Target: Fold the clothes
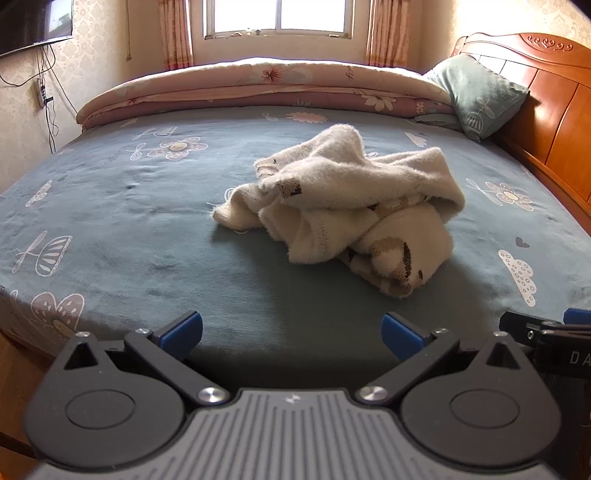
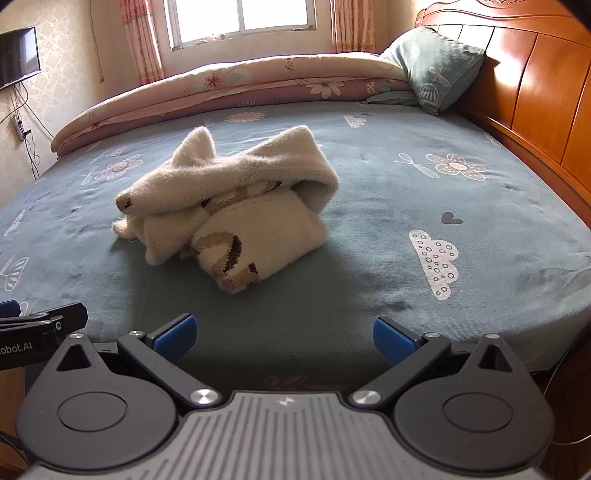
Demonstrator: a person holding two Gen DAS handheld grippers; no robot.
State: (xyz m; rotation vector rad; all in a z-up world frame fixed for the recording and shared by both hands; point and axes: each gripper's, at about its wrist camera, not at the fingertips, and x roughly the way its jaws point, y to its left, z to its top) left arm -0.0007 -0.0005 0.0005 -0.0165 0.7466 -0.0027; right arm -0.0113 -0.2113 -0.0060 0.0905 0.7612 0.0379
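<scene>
A cream fuzzy sweater point(image 1: 347, 206) with brown and black patches lies crumpled in a heap on the bed. From the right wrist the sweater point(image 2: 236, 210) sits left of centre. My left gripper point(image 1: 291, 332) hangs open at the bed's near edge, well short of the heap, with nothing between its blue pads point(image 1: 184, 328). Beside it my right gripper point(image 2: 282, 332) is open too, empty, the same distance back. The right gripper's tip point(image 1: 546, 332) shows at the left wrist view's right edge, and the left gripper's tip point(image 2: 44, 321) at the other view's left edge.
The bed wears a teal sheet point(image 1: 147, 221) printed with flowers and clouds. A rolled pink floral quilt point(image 1: 258, 88) runs along the far side, a teal pillow point(image 1: 480, 96) leans on the wooden headboard point(image 1: 554, 122) at right. A television point(image 1: 33, 26) hangs on the left wall.
</scene>
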